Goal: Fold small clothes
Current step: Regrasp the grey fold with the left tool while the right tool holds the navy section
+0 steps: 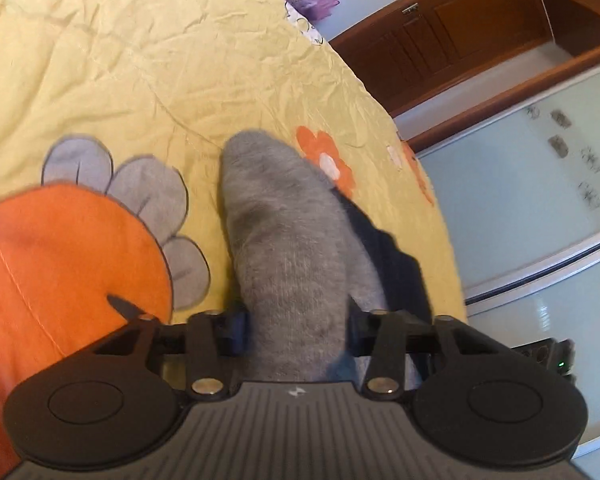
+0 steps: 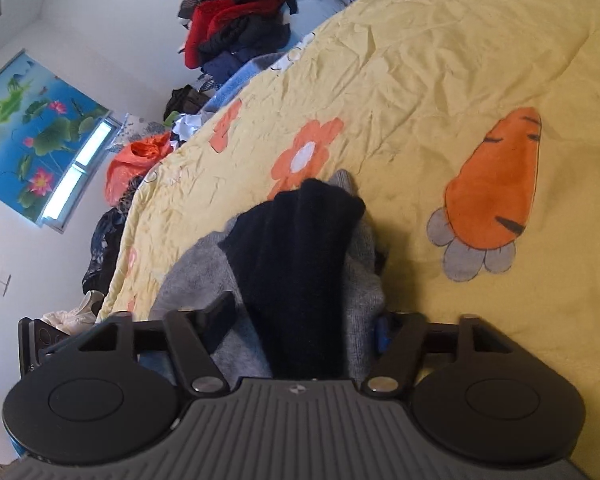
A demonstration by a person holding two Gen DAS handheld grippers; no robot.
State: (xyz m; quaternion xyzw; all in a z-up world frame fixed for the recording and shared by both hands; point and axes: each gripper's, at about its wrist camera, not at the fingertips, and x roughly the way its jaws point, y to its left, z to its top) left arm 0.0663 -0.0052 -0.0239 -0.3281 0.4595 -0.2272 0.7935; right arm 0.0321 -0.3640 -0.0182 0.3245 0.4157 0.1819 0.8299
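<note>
- Two socks, grey sock [image 1: 288,248] and dark sock [image 2: 300,264], stacked lower centre of both views on yellow bedspread [image 1: 148,72].
- Left tongs [image 1: 296,324] closed on grey sock; right tongs [image 2: 304,324] closed on both layers, dark uppermost.
- Risk: uneven pull from either side, layers sliding apart, fold skewed; thin knit slipping from pads.
- Bed edge close at right of left view, at left of right view; clothes pile [image 2: 236,28] upper left. Open room toward carrot print [image 2: 496,196].
</note>
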